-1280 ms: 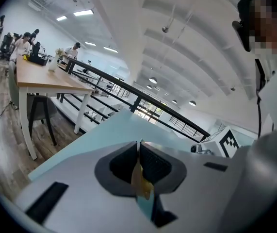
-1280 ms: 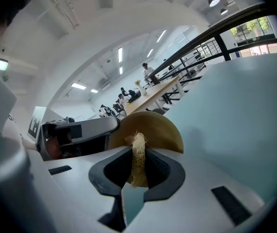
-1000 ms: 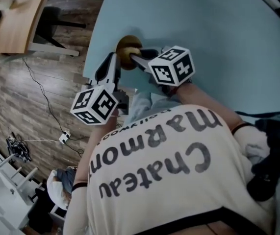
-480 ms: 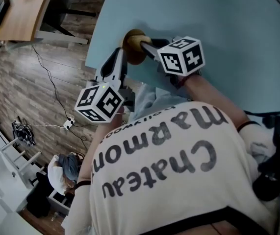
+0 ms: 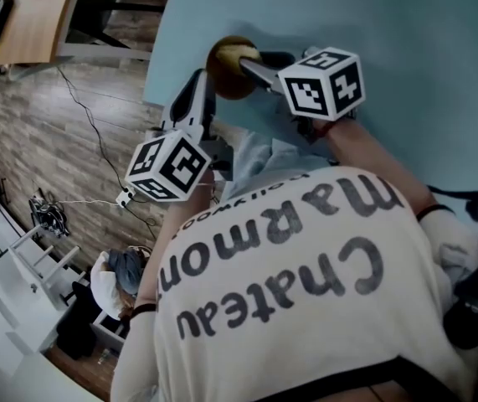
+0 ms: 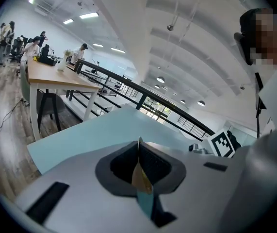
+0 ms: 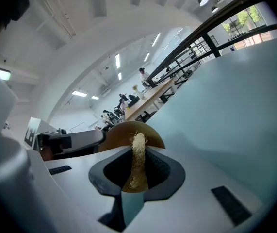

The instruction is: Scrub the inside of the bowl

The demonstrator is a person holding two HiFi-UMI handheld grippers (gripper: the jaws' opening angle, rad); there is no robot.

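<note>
Head view: brown round bowl (image 5: 228, 67) sits at 12 o'clock, near the pale blue table (image 5: 389, 32) edge. Left gripper (image 5: 198, 90) has just been closing and now clamps the bowl rim more firmly. Right gripper (image 5: 251, 65) grasps a pale fibre scrubber (image 7: 138, 154) over the bowl. Scrubbing appears under way.

My left gripper (image 5: 201, 82) meets the brown bowl (image 5: 225, 80) at its rim. The jaws have just closed a touch further, with the rim between them. My right gripper (image 5: 245, 64) comes in from the opposite side, its jaw tips inside the bowl on a pale scrubber (image 5: 240, 53). Ahead of both sets of jaws stretches the light blue table (image 5: 372, 15). Behind them is my printed shirt (image 5: 289, 283). Wooden floor (image 5: 46, 141) lies outward of the left jaws.
</note>
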